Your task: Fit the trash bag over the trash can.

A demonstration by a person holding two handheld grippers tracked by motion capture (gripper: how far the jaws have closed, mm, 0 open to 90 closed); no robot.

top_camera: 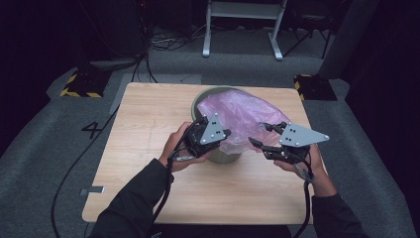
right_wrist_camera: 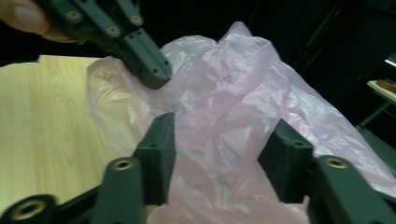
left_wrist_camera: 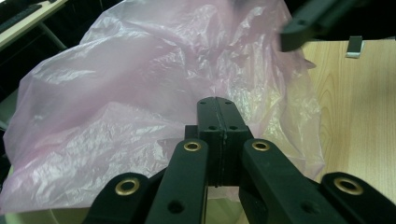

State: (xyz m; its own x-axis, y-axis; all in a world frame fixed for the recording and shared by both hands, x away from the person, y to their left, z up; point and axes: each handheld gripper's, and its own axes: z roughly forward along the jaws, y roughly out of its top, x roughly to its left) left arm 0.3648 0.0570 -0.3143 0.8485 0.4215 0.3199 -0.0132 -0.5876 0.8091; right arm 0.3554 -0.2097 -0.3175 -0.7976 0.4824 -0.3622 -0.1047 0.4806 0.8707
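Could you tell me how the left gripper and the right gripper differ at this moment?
The left gripper has its jaws pressed together; the right gripper has its jaws spread apart. The left one sits by the bin's near rim; the right one sits beside it, with film between its jaws. Both point at the pink bag.

The high view looks forward and down from above the table's (top_camera: 148, 198) 6 o'clock edge. The 2 gripper views sit close, facing each other across the pink bag (top_camera: 242, 116), which all 3 views share.
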